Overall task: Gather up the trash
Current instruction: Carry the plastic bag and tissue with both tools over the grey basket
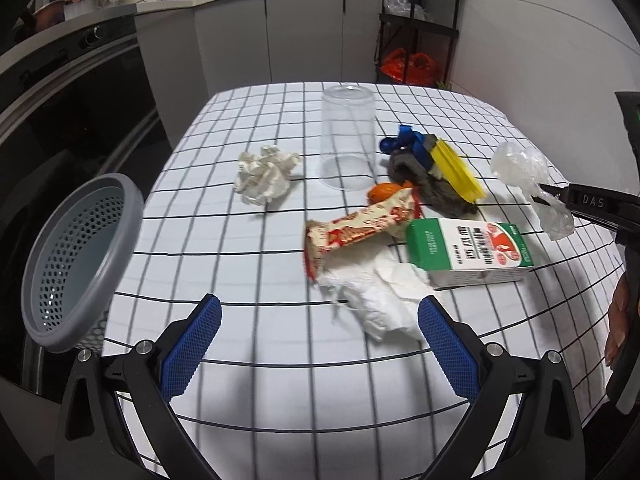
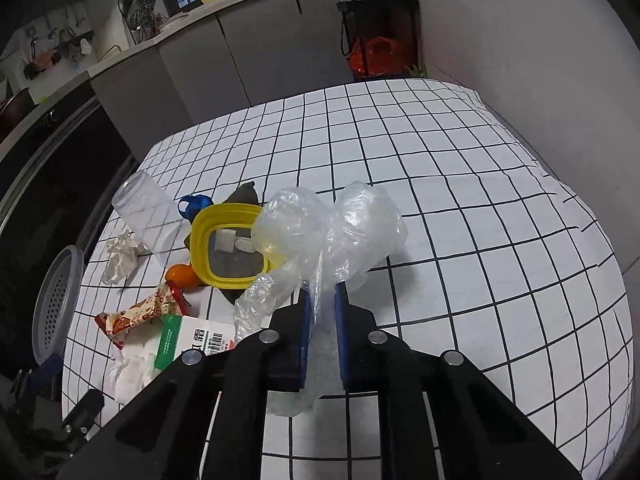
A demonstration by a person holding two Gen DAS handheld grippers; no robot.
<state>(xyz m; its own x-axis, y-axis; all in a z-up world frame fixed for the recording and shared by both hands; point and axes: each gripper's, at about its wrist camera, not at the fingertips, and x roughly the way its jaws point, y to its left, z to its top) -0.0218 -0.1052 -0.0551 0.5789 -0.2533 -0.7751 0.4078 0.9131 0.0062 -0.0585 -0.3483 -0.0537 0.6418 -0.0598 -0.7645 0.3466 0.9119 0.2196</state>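
My right gripper (image 2: pixel 322 292) is shut on a crumpled clear plastic bag (image 2: pixel 352 224), held above the checked tablecloth; the left wrist view shows the same bag (image 1: pixel 524 176) pinched at the right edge. My left gripper (image 1: pixel 320 316) stands open over the cloth, its blue pads either side of a white tissue (image 1: pixel 376 292). Beside the tissue lie a red-and-cream snack wrapper (image 1: pixel 360 232) and a green-and-white carton (image 1: pixel 468 252). A crumpled paper ball (image 1: pixel 266 174) lies further left. The grey perforated bin (image 1: pixel 76 264) hangs off the table's left edge.
An upturned clear cup (image 1: pixel 348 140), a yellow-rimmed lid (image 1: pixel 456 172) on a dark cloth (image 1: pixel 412 172), a blue clip (image 1: pixel 404 140) and an orange fruit (image 1: pixel 382 192) sit mid-table. A hand (image 1: pixel 620 320) shows at the right edge. Cabinets and a black shelf stand behind.
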